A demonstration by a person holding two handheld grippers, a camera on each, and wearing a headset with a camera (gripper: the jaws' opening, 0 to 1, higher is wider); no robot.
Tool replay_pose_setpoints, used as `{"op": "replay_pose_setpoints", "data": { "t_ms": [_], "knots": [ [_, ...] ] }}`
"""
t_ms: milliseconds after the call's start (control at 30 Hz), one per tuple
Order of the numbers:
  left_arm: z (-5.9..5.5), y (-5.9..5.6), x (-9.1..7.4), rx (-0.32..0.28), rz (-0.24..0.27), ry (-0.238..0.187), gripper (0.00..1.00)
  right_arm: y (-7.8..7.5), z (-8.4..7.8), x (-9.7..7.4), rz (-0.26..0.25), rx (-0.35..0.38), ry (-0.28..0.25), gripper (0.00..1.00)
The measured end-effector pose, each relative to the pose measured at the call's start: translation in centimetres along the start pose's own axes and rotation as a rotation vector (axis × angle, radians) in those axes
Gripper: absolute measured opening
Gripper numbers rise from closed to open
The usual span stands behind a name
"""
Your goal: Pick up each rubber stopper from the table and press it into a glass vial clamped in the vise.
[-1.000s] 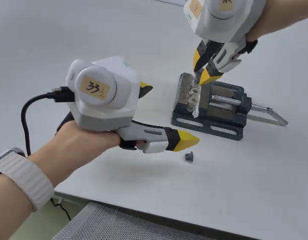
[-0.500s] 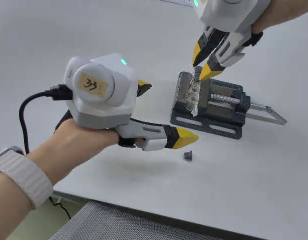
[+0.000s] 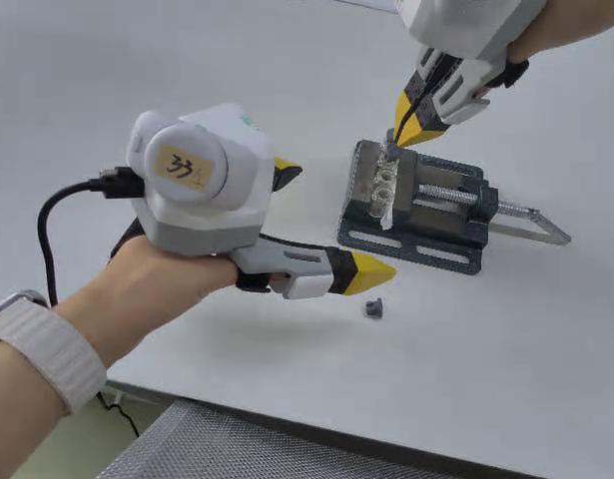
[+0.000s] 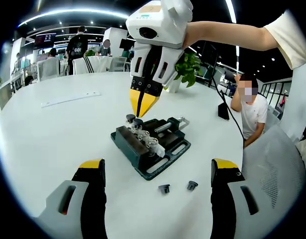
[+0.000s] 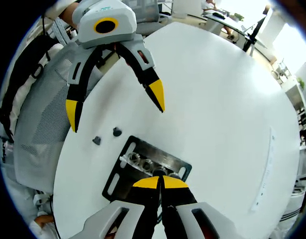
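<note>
On the white desk [image 3: 187,60], a vise [image 3: 426,215] clamps a row of glass vials [image 3: 384,185]. The right gripper [image 3: 404,135] hangs just above the far vials, jaws pressed together. The left gripper [image 4: 157,164] hovers nearby, jaws wide open. Two rubber stoppers [image 4: 164,188] lie loose beside the vise.

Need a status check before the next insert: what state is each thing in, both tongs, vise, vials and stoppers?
Left tongs: open, empty, held above the table.
Right tongs: shut, tips pointing down over one end of the vial row.
Vise: closed on the vials.
Vials: upright in a row; the two below the right tongs look stoppered, the others are open.
Loose stoppers: two, lying on the table beside the vise.
</note>
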State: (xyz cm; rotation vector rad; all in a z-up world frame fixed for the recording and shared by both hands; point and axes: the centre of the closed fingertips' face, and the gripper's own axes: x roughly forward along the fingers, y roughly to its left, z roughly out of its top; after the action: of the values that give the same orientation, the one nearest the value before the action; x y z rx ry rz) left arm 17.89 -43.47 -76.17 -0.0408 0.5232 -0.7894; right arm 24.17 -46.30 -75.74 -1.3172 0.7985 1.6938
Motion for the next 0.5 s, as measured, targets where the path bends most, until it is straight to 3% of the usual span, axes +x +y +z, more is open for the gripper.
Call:
{"op": "replay_pose_setpoints", "data": {
  "t_ms": [267,500],
  "knots": [
    [-0.10,-0.08,0.01,-0.001,-0.002,0.004,0.86,0.37,0.09,0.04,0.005,0.012,-0.005,0.00],
    [-0.11,-0.01,-0.01,-0.003,0.000,0.004,0.86,-0.47,-0.08,0.56,0.007,0.014,-0.004,0.00]
  ]
}}
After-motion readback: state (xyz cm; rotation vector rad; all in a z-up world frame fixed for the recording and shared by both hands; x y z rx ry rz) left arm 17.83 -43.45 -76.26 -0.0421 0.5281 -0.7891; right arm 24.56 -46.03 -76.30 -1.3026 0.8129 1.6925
